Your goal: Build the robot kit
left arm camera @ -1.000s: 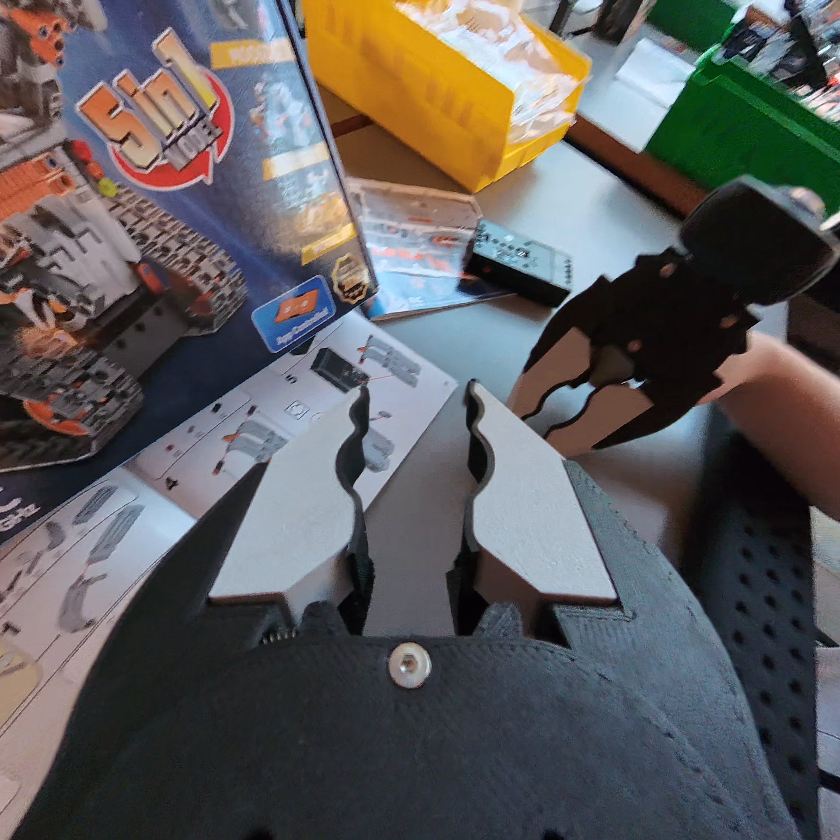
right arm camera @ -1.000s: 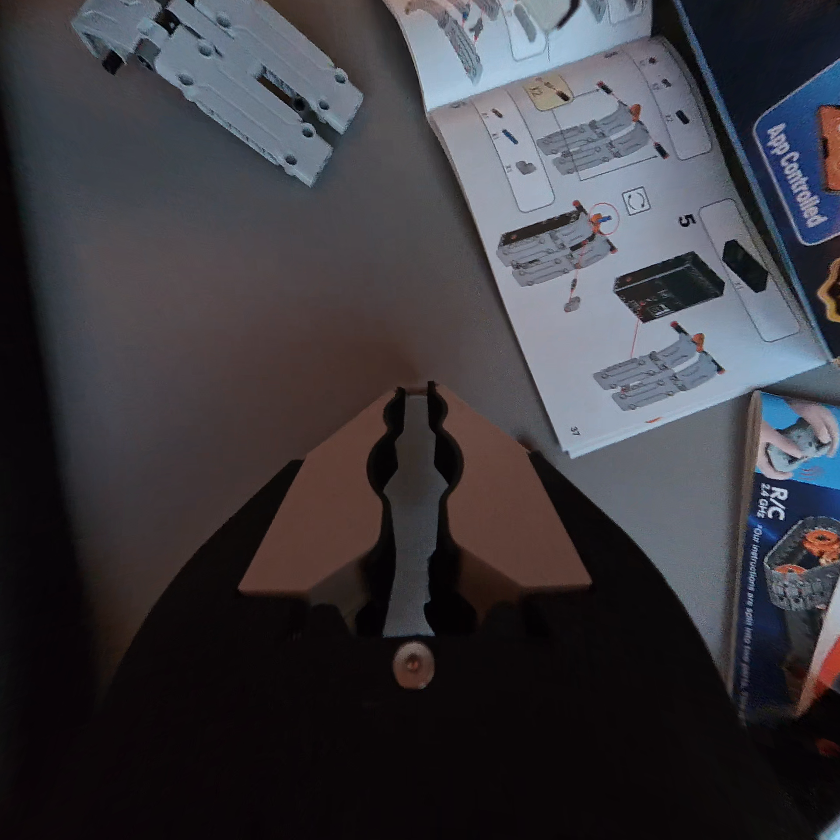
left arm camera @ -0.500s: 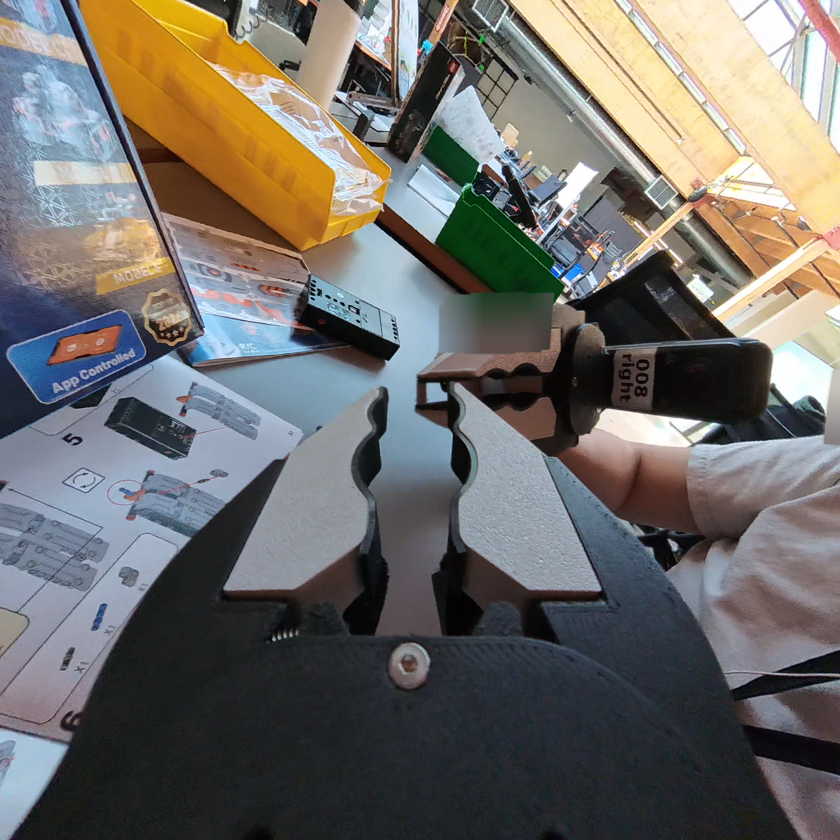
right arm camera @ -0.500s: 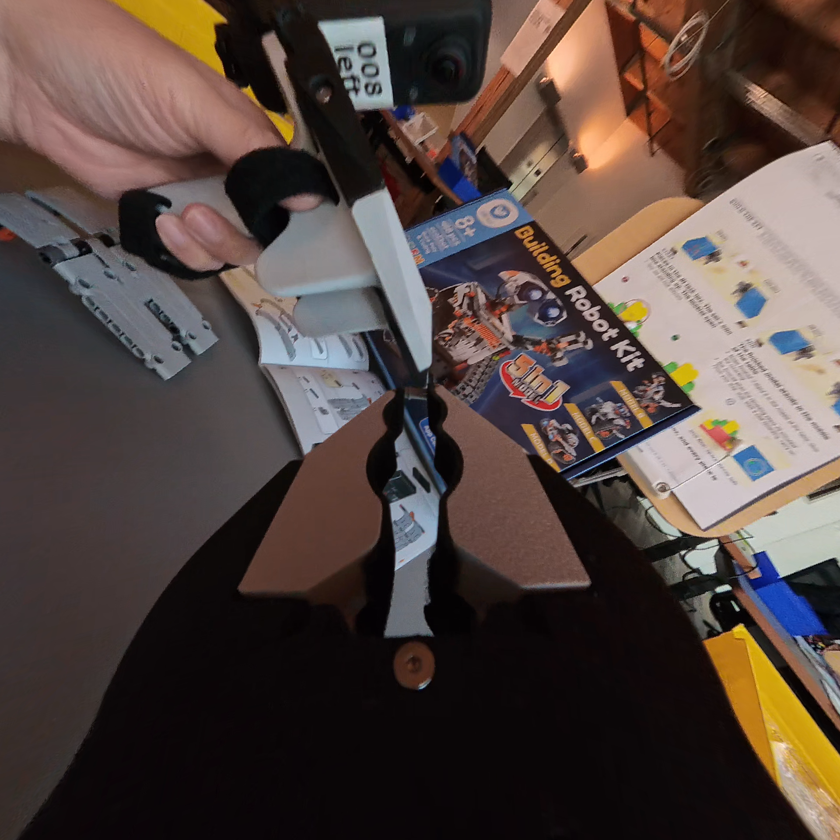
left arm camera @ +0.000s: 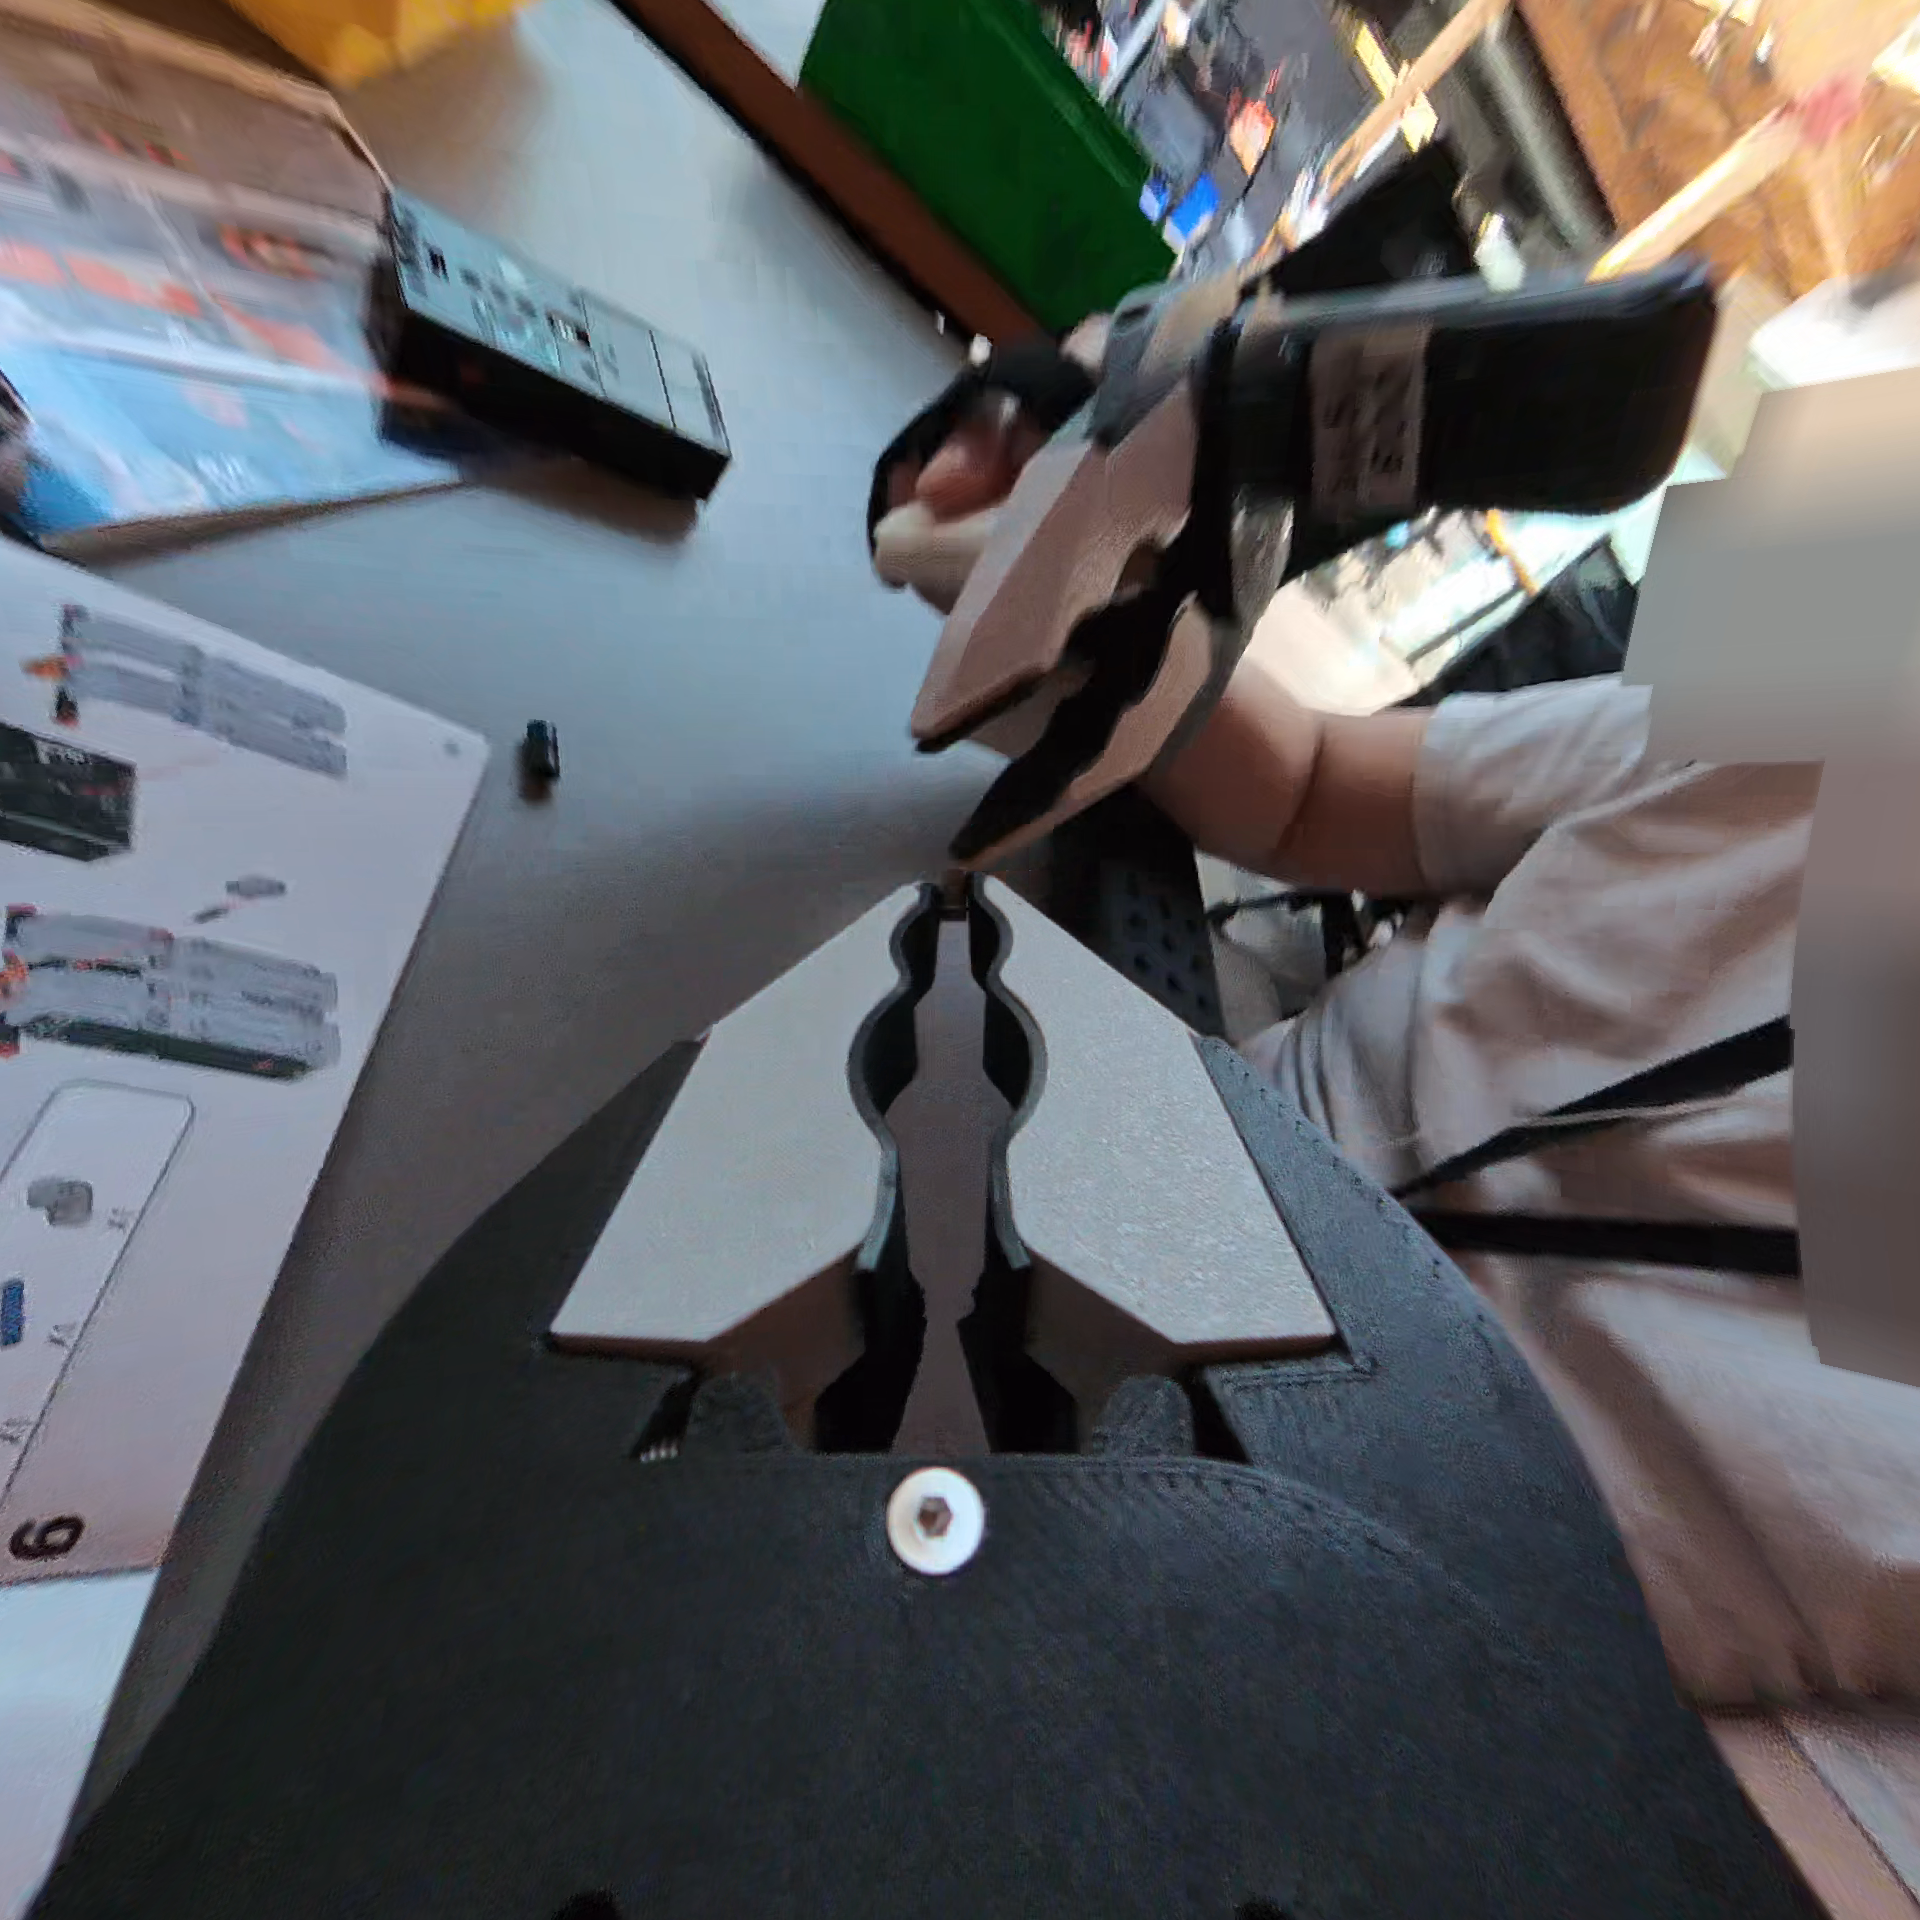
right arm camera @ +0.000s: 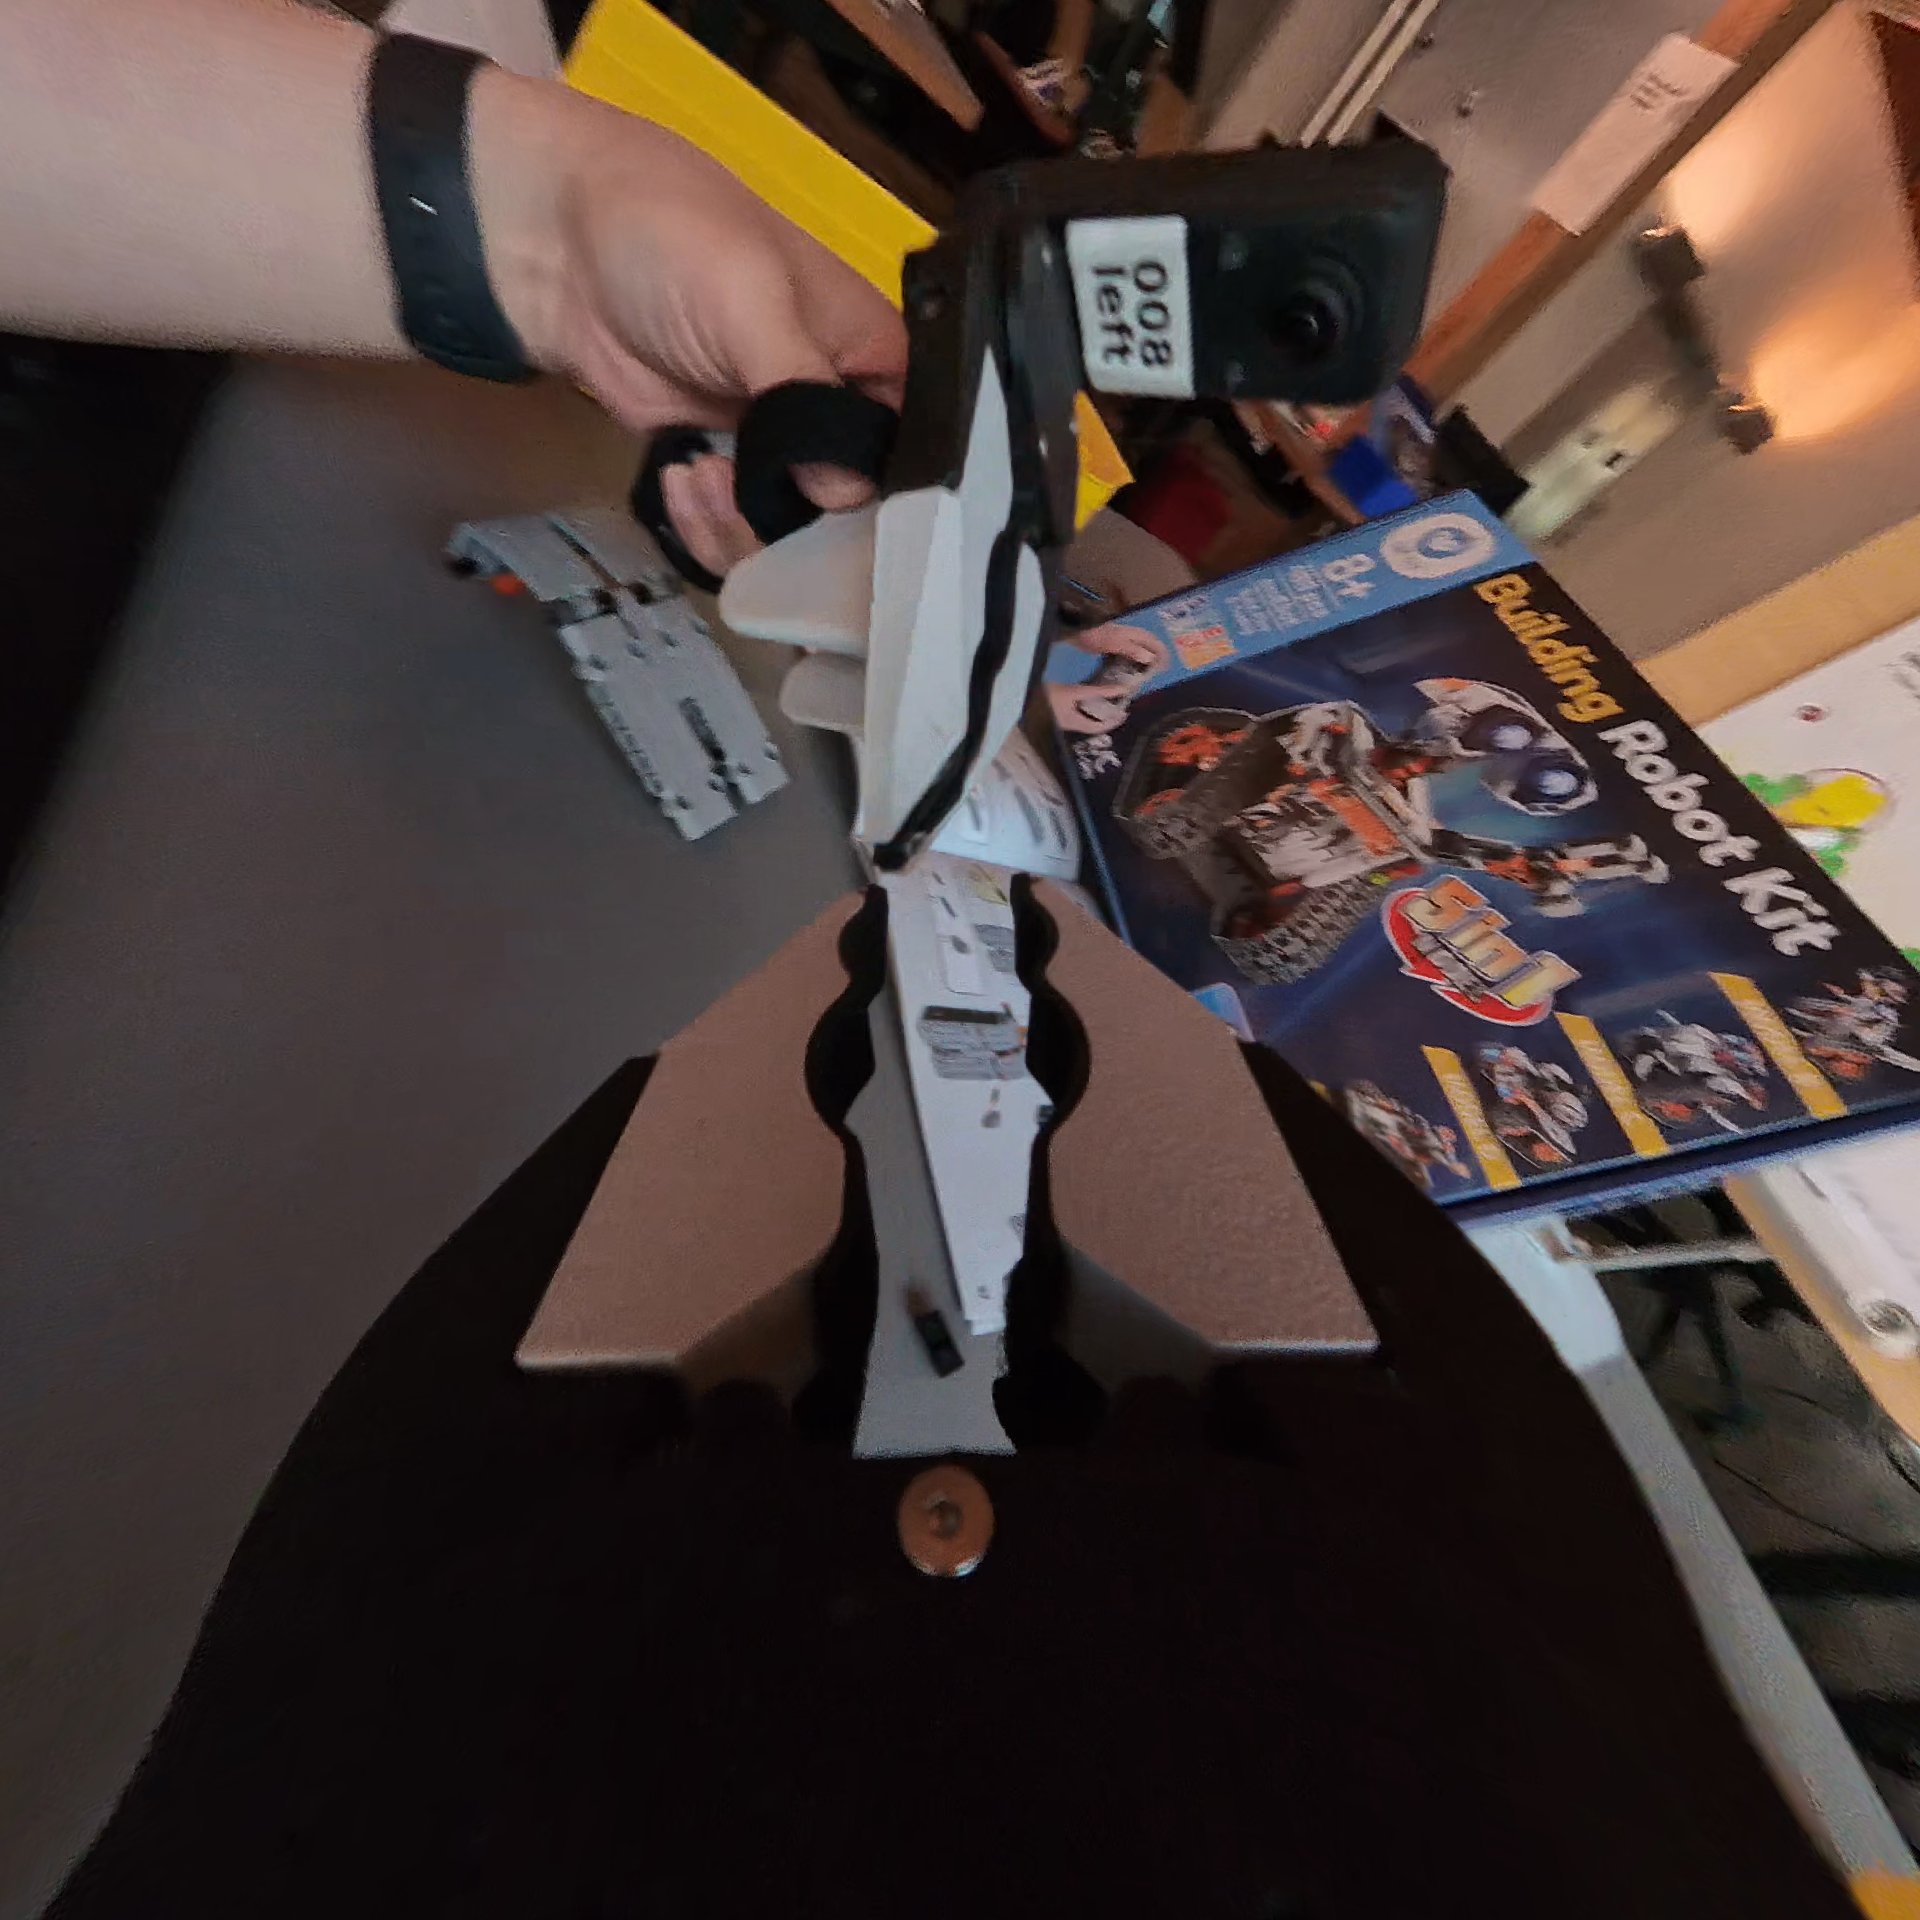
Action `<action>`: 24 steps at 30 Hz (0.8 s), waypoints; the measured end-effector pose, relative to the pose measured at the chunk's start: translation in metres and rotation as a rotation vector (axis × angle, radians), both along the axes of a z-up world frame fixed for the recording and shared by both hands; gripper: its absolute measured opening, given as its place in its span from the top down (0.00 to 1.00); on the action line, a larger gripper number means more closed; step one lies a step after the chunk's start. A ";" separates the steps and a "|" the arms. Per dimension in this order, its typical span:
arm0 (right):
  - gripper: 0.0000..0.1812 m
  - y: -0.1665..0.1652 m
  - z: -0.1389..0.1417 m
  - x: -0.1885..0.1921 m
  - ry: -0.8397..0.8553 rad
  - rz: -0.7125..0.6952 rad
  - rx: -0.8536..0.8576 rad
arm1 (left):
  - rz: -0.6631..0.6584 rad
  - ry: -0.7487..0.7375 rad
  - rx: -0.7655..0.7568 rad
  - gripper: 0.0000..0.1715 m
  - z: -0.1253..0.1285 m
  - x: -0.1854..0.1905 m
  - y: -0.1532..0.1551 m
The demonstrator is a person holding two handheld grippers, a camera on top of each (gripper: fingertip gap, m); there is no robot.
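Observation:
My left gripper (left arm camera: 951,896) is shut at its tips on a tiny dark piece (left arm camera: 951,906), held above the grey table (left arm camera: 675,675). My right gripper (left arm camera: 940,795) hangs just beyond those tips with its jaws apart. In the right wrist view my right gripper (right arm camera: 948,899) is open and empty, and the left gripper (right arm camera: 888,857) points down at it, tips almost touching. A small dark pin (left arm camera: 540,748) lies loose on the table beside the open instruction booklet (left arm camera: 208,987). The pin also shows between the right fingers (right arm camera: 932,1340).
A black electronics box (left arm camera: 551,364) lies on a colour leaflet (left arm camera: 156,395). A grey brick assembly (right arm camera: 655,665) and the blue kit box (right arm camera: 1455,883) sit by the booklet (right arm camera: 966,1091). A green bin (left arm camera: 977,156) and yellow bin (right arm camera: 727,156) stand behind. A person's arm (left arm camera: 1299,779) is at right. My two grippers' fingertips are within a few centimetres of each other. The small dark pin (left arm camera: 540,748) is about 15 cm from both grippers' fingertips. The right camera catches it too, in the right wrist view (right arm camera: 943,1336).
My left gripper has closed from open to shut at its tips. My right gripper has opened from shut. The two grippers have come tip to tip above the table.

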State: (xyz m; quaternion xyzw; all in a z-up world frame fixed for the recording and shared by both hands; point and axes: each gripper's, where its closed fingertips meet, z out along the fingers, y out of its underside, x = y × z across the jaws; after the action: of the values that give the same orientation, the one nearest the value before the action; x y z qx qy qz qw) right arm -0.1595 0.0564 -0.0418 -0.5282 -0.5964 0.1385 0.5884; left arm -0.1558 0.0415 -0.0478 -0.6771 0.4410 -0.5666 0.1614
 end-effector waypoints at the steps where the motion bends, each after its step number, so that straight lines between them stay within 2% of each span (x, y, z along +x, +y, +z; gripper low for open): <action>1: 0.87 -0.009 0.002 -0.002 0.004 0.052 -0.016 | -0.040 0.057 0.018 0.98 -0.010 -0.005 -0.007; 4: 0.92 -0.038 -0.007 -0.011 -0.078 0.182 -0.073 | -0.143 0.142 0.075 0.98 -0.024 -0.016 -0.023; 7: 0.91 -0.045 -0.015 -0.015 -0.142 0.192 -0.061 | -0.253 0.171 0.056 0.98 -0.029 -0.025 -0.044; 9: 0.92 -0.057 -0.015 -0.022 -0.136 0.249 -0.079 | -0.286 0.219 0.059 0.98 -0.039 -0.029 -0.049; 11: 0.92 -0.068 -0.021 -0.029 -0.159 0.290 -0.106 | -0.332 0.207 0.024 0.98 -0.037 -0.029 -0.058; 15: 0.92 -0.072 -0.039 -0.035 -0.246 0.292 -0.105 | -0.372 0.188 -0.007 0.98 -0.034 -0.029 -0.066; 19: 0.97 -0.075 -0.039 -0.040 -0.240 0.298 -0.094 | -0.396 0.195 -0.016 0.98 -0.036 -0.031 -0.070; 24: 0.97 -0.073 -0.035 -0.040 -0.213 0.291 -0.105 | -0.388 0.174 -0.051 0.98 -0.032 -0.030 -0.069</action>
State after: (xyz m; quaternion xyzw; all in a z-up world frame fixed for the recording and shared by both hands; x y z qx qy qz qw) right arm -0.1994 -0.0169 -0.0772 -0.4783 -0.7172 0.1964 0.4672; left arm -0.1860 -0.0272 -0.0796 -0.6296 0.5608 -0.5376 -0.0067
